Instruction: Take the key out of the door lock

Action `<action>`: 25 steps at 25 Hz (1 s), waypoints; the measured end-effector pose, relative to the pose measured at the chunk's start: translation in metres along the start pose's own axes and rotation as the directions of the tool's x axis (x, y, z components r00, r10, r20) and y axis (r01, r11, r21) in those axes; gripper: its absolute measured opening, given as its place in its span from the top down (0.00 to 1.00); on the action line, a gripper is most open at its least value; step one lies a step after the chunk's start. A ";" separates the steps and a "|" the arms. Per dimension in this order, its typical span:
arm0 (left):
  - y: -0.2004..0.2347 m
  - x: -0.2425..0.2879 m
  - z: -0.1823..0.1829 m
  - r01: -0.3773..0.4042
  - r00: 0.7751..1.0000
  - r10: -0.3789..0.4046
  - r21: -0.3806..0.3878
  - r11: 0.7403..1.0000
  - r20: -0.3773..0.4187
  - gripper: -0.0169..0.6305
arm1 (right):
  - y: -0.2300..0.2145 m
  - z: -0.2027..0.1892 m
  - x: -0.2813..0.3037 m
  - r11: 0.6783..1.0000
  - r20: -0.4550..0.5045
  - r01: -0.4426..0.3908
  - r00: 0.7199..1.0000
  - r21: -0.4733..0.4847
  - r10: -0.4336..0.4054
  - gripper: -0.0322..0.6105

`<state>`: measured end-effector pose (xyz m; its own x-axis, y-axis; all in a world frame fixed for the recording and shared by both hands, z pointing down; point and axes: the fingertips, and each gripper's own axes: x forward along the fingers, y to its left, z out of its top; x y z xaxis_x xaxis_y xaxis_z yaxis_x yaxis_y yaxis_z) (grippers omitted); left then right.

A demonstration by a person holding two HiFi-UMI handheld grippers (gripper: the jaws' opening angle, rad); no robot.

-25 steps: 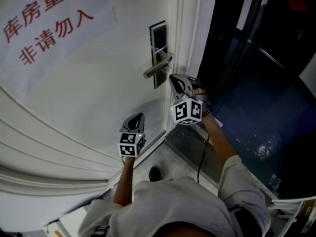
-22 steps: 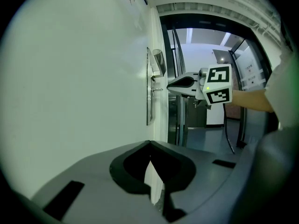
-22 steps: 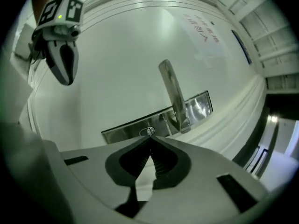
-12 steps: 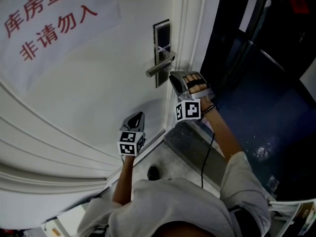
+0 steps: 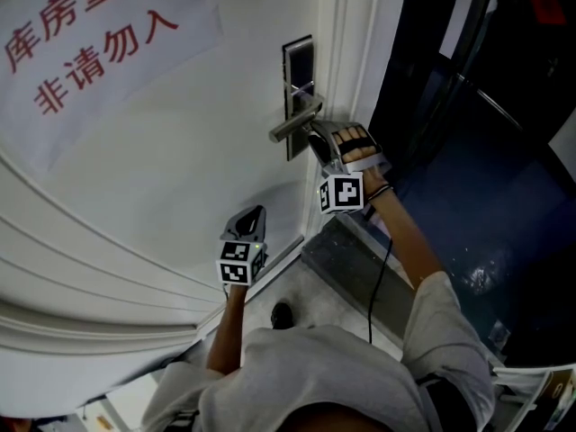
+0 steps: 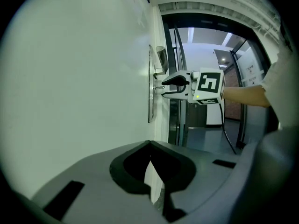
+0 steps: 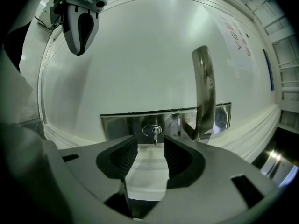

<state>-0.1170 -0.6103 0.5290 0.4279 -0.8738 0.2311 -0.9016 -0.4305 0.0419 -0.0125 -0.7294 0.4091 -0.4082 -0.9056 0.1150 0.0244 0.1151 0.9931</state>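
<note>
A small silver key [image 7: 154, 132] sticks out of the keyhole in the metal lock plate [image 7: 122, 125], below the lever handle [image 7: 204, 90]. My right gripper [image 7: 150, 148] faces it with its jaws opening; the key stands just ahead of the ribbed pads [image 7: 122, 157], which do not touch it. In the head view the right gripper [image 5: 312, 139] is right under the handle [image 5: 292, 127] at the lock plate [image 5: 298, 68]. My left gripper [image 5: 248, 219] hangs lower, apart from the door hardware, shut and holding nothing. From the left gripper [image 6: 150, 146] I see the right gripper [image 6: 164, 87] at the plate.
The white door [image 5: 162, 151] carries a paper sign with red characters [image 5: 85, 48]. The door frame edge [image 5: 360, 52] runs right of the lock, with a dark glass hallway [image 5: 486, 133] beyond. A threshold strip [image 5: 346, 255] lies below.
My right gripper has moved up and in toward the lock plate, under the handle, and the hand has turned. The left gripper has stayed put.
</note>
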 end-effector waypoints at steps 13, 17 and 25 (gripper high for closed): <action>0.015 -0.003 -0.004 -0.022 1.000 0.021 -0.009 1.000 -0.009 0.95 | -0.008 0.005 0.017 0.995 0.031 0.093 0.995 -0.042 -0.092 0.88; 0.015 -0.002 -0.003 -0.017 1.000 0.017 -0.007 1.000 -0.009 0.95 | -0.009 0.006 0.017 0.993 0.032 0.103 0.994 -0.066 -0.101 0.90; 0.009 0.000 0.000 -0.011 1.000 0.011 -0.005 1.000 -0.006 0.95 | -0.009 0.005 0.015 0.992 0.034 0.103 0.994 -0.074 -0.101 0.90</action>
<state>-0.1253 -0.6146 0.5300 0.4179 -0.8770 0.2372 -0.9064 -0.4200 0.0439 -0.0235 -0.7422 0.4014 -0.4392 -0.8983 0.0131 0.0493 -0.0095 0.9987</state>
